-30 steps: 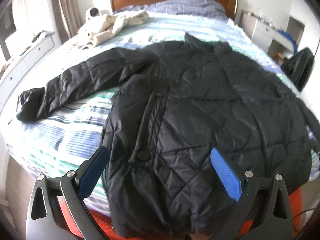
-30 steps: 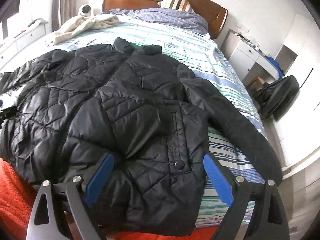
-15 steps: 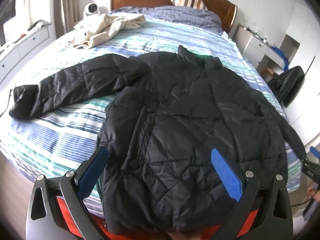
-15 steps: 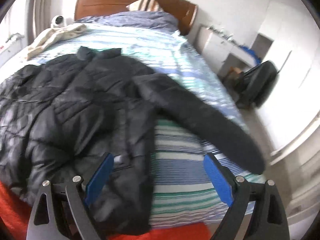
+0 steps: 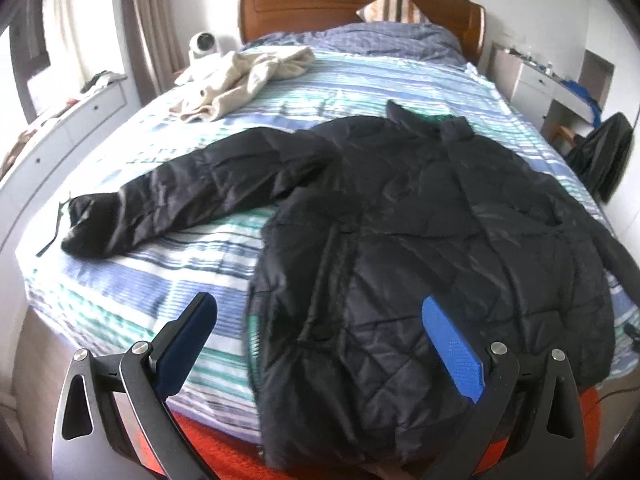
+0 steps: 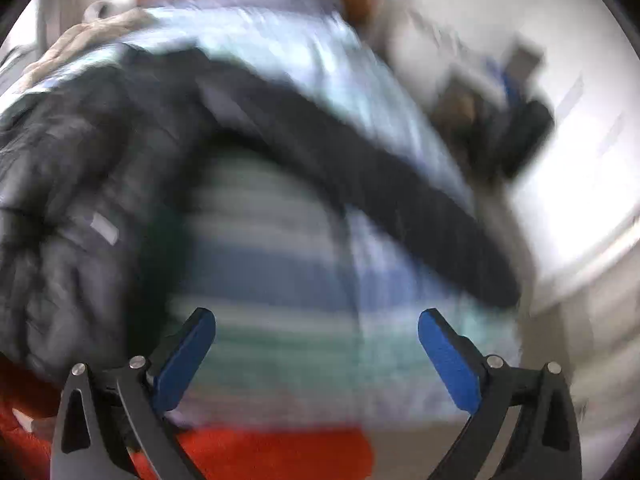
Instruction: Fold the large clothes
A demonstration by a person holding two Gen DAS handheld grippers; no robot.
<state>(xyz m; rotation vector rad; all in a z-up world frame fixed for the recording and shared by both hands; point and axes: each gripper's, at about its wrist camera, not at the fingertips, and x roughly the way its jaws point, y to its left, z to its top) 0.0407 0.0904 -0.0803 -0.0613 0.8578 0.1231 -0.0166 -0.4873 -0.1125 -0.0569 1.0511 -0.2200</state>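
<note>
Black quilted jacket lies flat on striped bed, sleeves spread to both sides. I hold L gripper released above its hem, nothing between pads. R gripper jaws opening, empty, over bare sheet near the R sleeve; view blurred.

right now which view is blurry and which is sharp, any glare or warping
Right wrist view: heavy motion smear; the black jacket and striped bedspread are streaked, though the right gripper, jaws opening and empty, is crisp. Left wrist view: sharp, fisheye-bowed bed edges, washed-out window at left, left gripper open.
</note>
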